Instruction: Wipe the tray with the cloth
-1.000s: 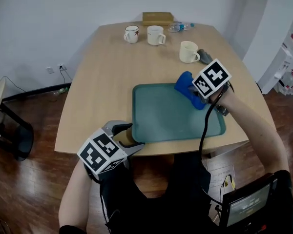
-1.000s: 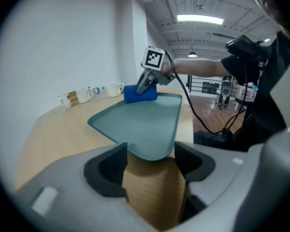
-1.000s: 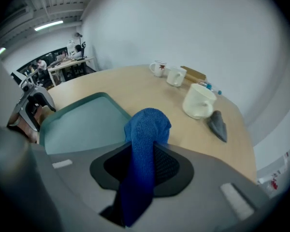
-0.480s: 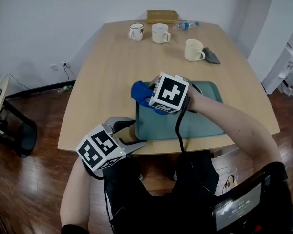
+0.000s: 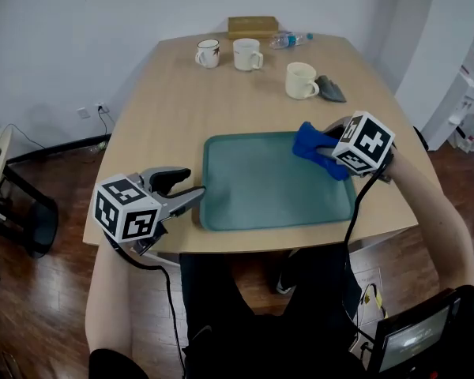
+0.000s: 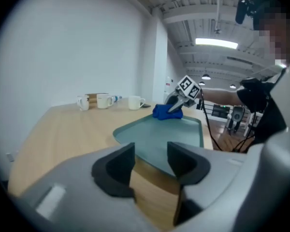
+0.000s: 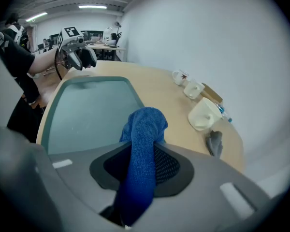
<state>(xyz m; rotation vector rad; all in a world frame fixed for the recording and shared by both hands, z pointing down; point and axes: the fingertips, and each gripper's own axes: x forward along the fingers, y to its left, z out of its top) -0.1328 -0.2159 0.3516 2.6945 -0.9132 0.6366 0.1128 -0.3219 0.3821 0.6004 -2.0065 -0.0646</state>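
A teal tray (image 5: 272, 192) lies on the wooden table in front of me. My right gripper (image 5: 329, 153) is shut on a blue cloth (image 5: 310, 144), which rests on the tray's far right part. In the right gripper view the cloth (image 7: 144, 124) hangs out between the pads over the tray (image 7: 87, 110). My left gripper (image 5: 194, 182) sits at the tray's left edge, near the table's front. Its jaws are closing. In the left gripper view the left gripper (image 6: 151, 161) has only the table edge showing in its gap, and the tray (image 6: 159, 134) lies just beyond.
Three mugs (image 5: 208, 53) (image 5: 247, 54) (image 5: 301, 80) stand at the table's far side. A grey object (image 5: 330, 88) lies beside the nearest mug. A flat wooden box (image 5: 253, 27) and a water bottle (image 5: 288, 40) sit at the back edge.
The right gripper swept the cloth from the tray's right side to its left and back to the right. The left gripper shifted left from the tray's near corner, and its jaws narrowed.
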